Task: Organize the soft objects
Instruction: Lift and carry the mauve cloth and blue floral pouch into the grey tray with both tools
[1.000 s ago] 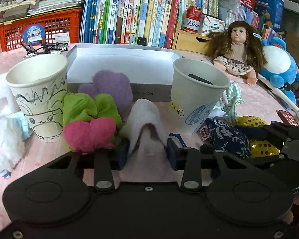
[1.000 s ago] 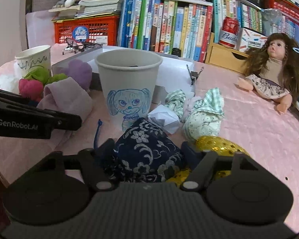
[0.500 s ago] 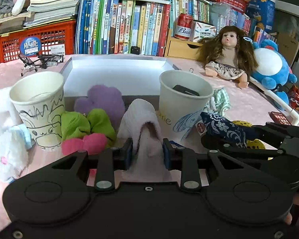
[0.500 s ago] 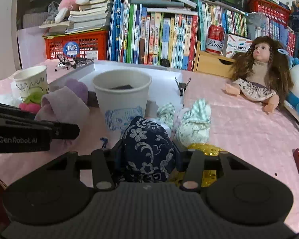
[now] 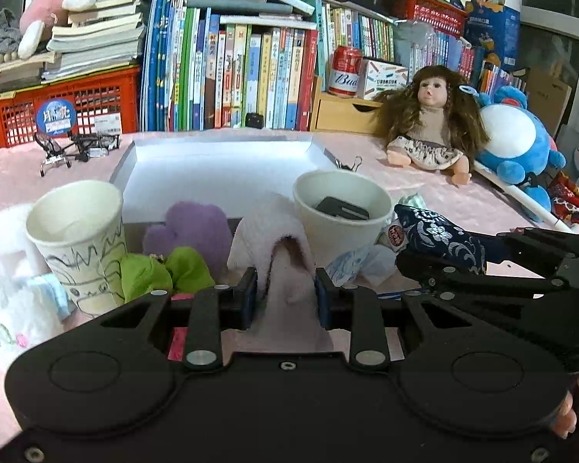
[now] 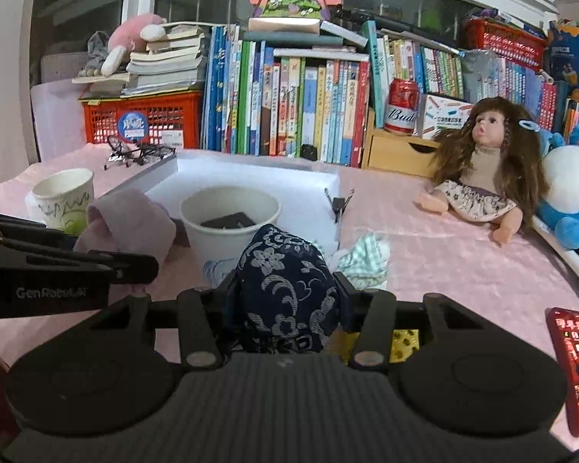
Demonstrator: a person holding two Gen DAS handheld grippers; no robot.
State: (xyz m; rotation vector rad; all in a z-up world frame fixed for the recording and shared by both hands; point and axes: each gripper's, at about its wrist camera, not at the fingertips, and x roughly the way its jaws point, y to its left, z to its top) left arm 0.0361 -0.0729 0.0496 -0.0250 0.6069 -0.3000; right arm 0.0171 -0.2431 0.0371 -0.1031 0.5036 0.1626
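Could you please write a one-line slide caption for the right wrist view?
Right tool shut on a navy floral pouch, raised before a paper cup on the pink table.

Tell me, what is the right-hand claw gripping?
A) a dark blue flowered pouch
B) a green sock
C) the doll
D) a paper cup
A: the right gripper is closed on the dark blue flowered pouch, which bulges up between its fingers, in front of the paper cup.
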